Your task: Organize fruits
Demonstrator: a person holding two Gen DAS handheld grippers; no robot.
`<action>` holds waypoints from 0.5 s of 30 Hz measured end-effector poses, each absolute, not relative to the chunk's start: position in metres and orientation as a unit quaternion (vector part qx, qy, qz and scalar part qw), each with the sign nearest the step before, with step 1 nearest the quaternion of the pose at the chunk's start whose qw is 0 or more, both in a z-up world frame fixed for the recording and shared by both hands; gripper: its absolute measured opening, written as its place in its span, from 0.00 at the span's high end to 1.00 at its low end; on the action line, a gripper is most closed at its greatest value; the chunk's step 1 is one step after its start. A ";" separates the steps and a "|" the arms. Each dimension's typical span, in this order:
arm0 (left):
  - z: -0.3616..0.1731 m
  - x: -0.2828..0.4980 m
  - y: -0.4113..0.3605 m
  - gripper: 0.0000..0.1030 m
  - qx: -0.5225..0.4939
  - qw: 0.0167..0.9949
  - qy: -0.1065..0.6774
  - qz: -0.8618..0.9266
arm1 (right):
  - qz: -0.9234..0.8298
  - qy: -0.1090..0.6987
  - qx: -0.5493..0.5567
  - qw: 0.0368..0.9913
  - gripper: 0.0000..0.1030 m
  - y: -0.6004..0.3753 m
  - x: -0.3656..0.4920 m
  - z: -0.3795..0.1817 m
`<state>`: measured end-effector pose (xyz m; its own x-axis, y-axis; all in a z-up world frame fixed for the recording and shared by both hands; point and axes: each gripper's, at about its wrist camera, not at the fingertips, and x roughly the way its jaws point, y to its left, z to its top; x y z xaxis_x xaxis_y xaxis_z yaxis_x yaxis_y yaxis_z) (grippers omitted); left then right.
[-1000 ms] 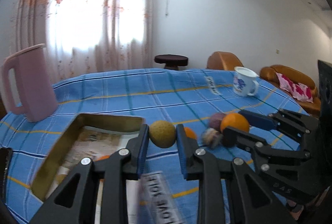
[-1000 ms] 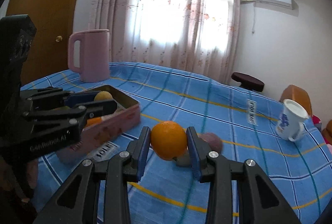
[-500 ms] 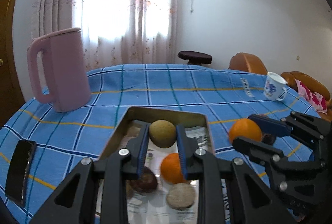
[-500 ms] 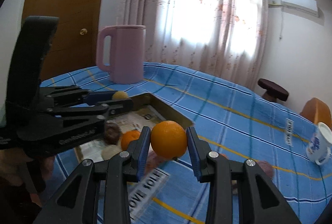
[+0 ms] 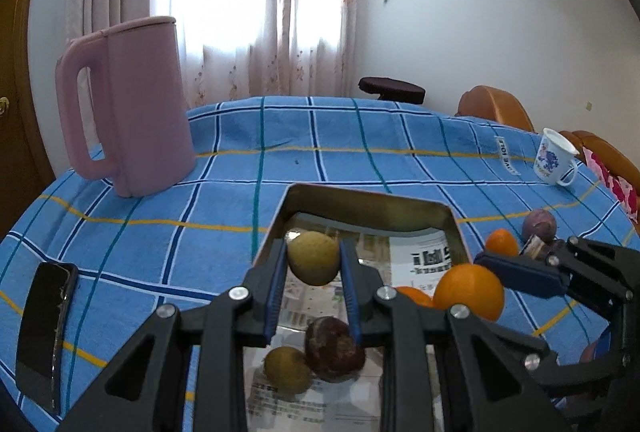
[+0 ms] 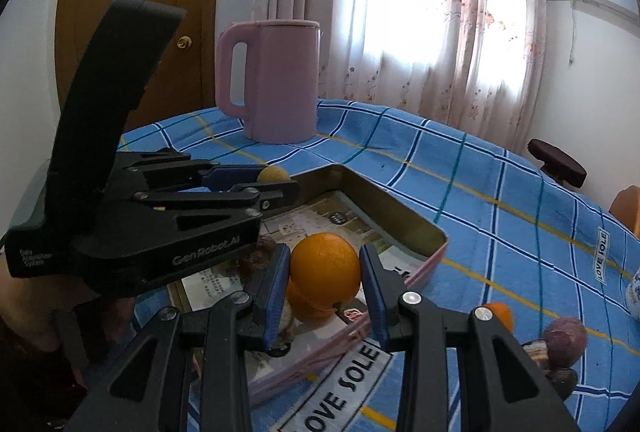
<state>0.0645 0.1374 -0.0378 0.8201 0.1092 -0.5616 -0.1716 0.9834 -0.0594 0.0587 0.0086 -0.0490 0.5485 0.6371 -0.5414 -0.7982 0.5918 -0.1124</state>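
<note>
My left gripper [image 5: 314, 260] is shut on a yellow-green fruit [image 5: 314, 256], which hangs over the far left part of an open metal tin [image 5: 362, 196]. In the tin lie a dark brown fruit [image 5: 334, 348], another yellow-green fruit [image 5: 286, 370] and an orange [image 5: 416, 296]. My right gripper [image 6: 325, 270] is shut on a large orange [image 6: 325, 266] above the tin's near right side [image 6: 400, 218]. In the right wrist view the left gripper [image 6: 276, 185] holds its fruit [image 6: 273, 173] just left of there.
On the blue checked cloth right of the tin lie a small orange [image 5: 501, 242], a purple fruit [image 5: 539, 226] and darker pieces beside them. A pink jug [image 5: 132, 107] stands far left, a white mug [image 5: 554, 157] far right, a black phone [image 5: 46, 332] near left.
Both grippers have swung left with their fruits, from over the loose fruit on the cloth to above the tin. The jug now looms larger in both views.
</note>
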 end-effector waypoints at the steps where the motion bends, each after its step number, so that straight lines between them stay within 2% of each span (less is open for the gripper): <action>1: -0.038 0.065 0.138 0.73 -0.054 0.952 0.292 0.074 | 0.418 0.230 -0.178 0.861 0.64 0.011 0.058 -0.050; 15: -0.045 0.072 0.155 0.73 -0.066 0.945 0.312 0.070 | 0.440 0.241 -0.202 0.841 0.64 0.035 0.048 -0.060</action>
